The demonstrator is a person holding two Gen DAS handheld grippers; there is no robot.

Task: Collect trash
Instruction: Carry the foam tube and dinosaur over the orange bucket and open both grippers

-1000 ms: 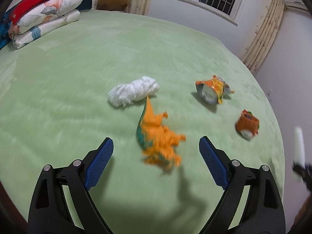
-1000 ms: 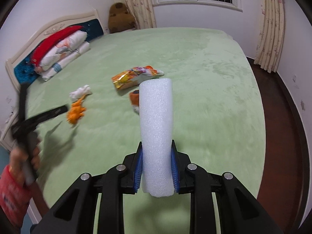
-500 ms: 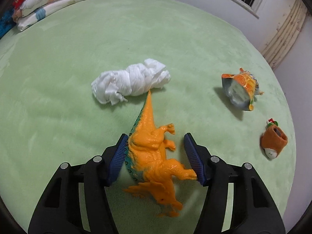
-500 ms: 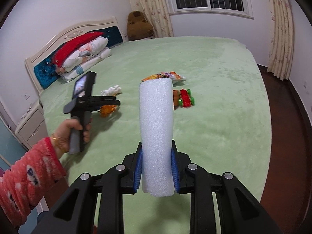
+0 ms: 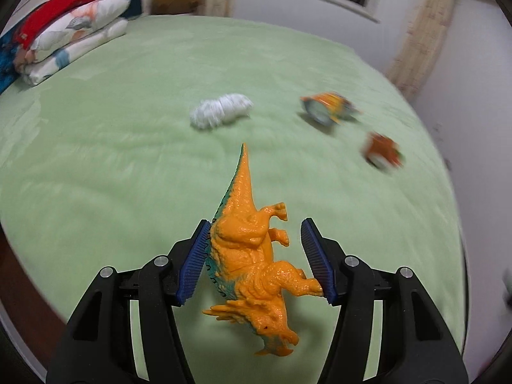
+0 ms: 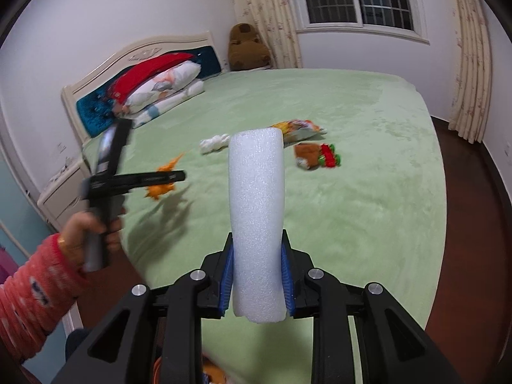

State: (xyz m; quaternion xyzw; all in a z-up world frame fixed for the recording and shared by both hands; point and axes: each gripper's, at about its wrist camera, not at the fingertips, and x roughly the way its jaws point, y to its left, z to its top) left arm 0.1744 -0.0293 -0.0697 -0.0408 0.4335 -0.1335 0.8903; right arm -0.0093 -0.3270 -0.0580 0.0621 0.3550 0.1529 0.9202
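Observation:
An orange toy dinosaur (image 5: 249, 249) with a teal back hangs clear of the green bed (image 5: 112, 166); my left gripper (image 5: 255, 224) is shut on its body, head toward the camera and tail pointing away. In the right wrist view the same dinosaur (image 6: 161, 187) shows in the left gripper (image 6: 179, 176), held by a hand in a red sleeve. My right gripper (image 6: 257, 240) is shut on a white foam tube (image 6: 256, 198) that stands upright. On the bed lie a crumpled white tissue (image 5: 220, 112), an orange snack bag (image 5: 326, 108) and a small orange toy (image 5: 382, 153).
Stacked pillows (image 5: 70, 35) and a white headboard (image 6: 137, 57) are at the far left of the bed. A brown plush (image 6: 246, 48) sits in the corner by the curtains. A white nightstand (image 6: 60, 192) stands at the bed's left side, with dark wooden floor (image 6: 464, 192) to the right.
The left gripper closed around the dinosaur, then lifted it off the bed and drew back. The right gripper pulled back with the foam tube still in it.

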